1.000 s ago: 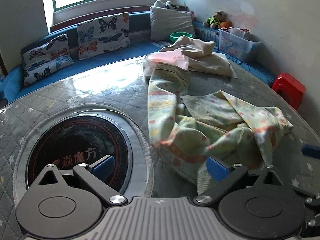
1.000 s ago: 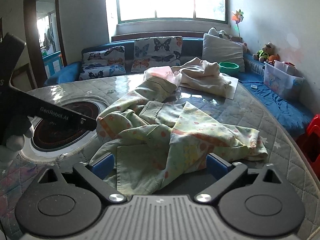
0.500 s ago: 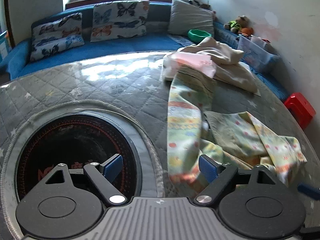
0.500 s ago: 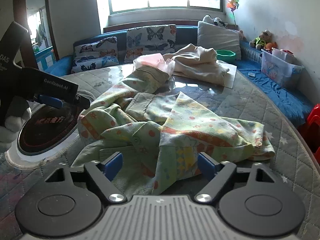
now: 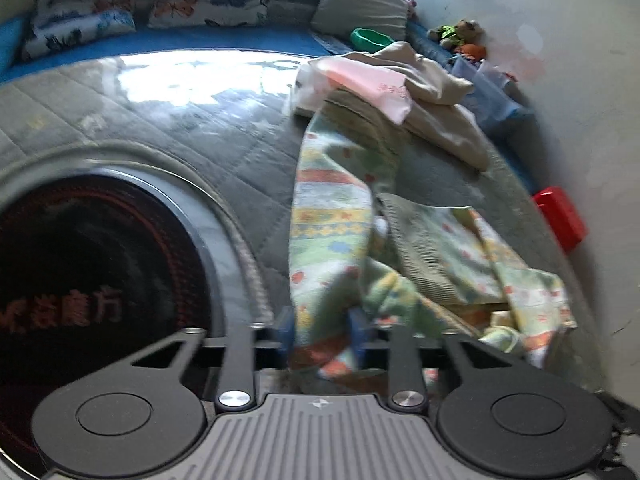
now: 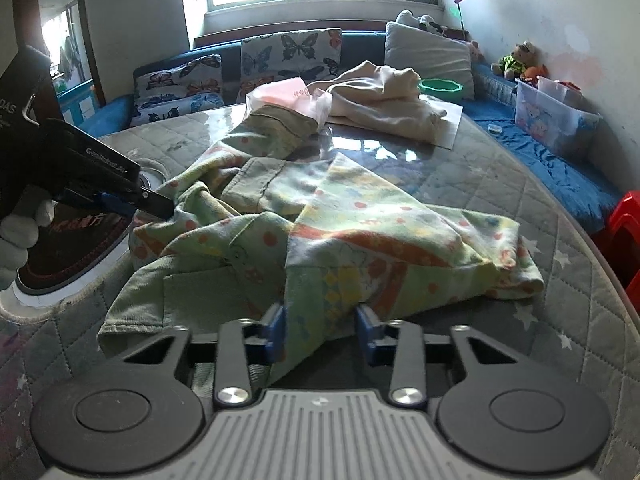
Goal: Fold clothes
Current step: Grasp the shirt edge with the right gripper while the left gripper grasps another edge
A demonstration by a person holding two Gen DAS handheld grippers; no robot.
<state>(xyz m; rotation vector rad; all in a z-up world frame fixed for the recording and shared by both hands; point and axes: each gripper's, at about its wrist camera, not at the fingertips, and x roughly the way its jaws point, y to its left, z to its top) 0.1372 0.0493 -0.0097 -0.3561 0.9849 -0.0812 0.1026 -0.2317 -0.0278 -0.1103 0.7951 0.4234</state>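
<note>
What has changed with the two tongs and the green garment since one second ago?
Both tongs went from wide open to closed on the green patterned garment: the left tongs moved right, off the dark round panel, onto its left edge, and the right tongs took its near edge. The beige clothes behind stayed in place.

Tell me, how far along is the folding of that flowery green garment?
Barely begun. Nothing looks folded: the green patterned garment lies crumpled on the quilted table. In hand: the left gripper and the right gripper have each closed on an edge of it. Left: spreading it flat, folding it, then the beige garment and the pink cloth heaped behind.
</note>
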